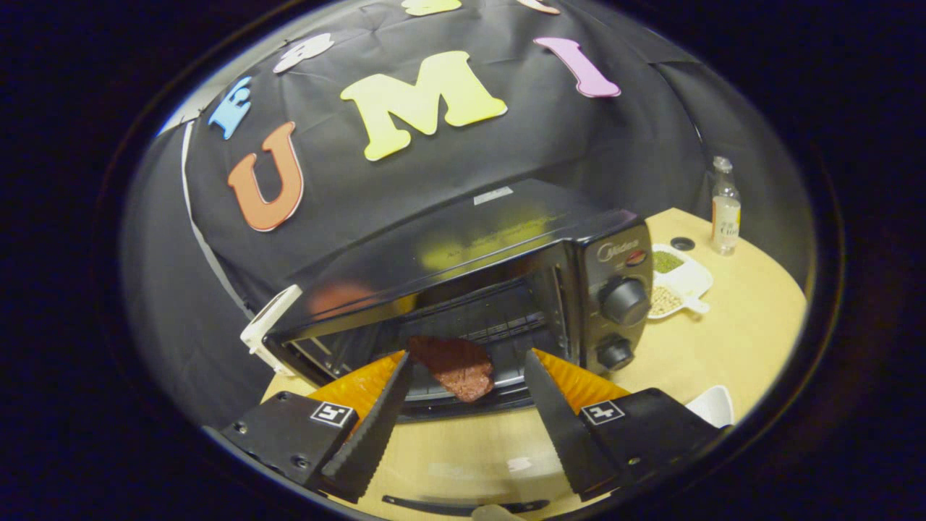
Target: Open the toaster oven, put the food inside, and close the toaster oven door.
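From the gripper view, the toaster oven (506,289) stood on the wooden table (723,347) with its open mouth turned toward the gripper (466,358), its long body running across from the left to the knobs (623,300) on the right end. The fingers (376,420) were spread wide, pressing on nothing. The food (457,367), a reddish-brown slab, lay between their tips at the oven's mouth, its long axis slanting down from the left toward the right; whether it rested on the rack or hung above it was hard to make out. Beyond the oven, a white divided dish (684,278) held green bits in one compartment and pale beans in another. A clear bottle (725,210) stood upright near it, a dark cap (681,243) between them.
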Demonstrator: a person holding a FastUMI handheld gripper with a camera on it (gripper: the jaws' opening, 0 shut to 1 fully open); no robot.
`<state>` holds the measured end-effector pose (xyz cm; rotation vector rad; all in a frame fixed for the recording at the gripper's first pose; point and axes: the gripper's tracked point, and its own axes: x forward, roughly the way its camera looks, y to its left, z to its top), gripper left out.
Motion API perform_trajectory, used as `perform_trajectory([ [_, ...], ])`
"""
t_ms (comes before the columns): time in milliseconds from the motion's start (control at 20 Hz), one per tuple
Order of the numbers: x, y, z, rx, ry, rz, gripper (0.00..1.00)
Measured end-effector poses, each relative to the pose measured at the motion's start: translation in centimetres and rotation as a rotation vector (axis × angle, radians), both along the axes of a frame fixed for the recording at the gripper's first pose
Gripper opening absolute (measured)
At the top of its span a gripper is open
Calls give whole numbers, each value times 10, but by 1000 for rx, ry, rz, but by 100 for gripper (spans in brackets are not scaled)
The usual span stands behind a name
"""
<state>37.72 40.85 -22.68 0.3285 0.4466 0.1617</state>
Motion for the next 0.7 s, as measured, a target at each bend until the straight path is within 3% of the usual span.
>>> perform_trajectory([
  [450,-83,-61,17,-215,41,4,99],
  [700,-128,-60,-17,-315,103,55,99],
])
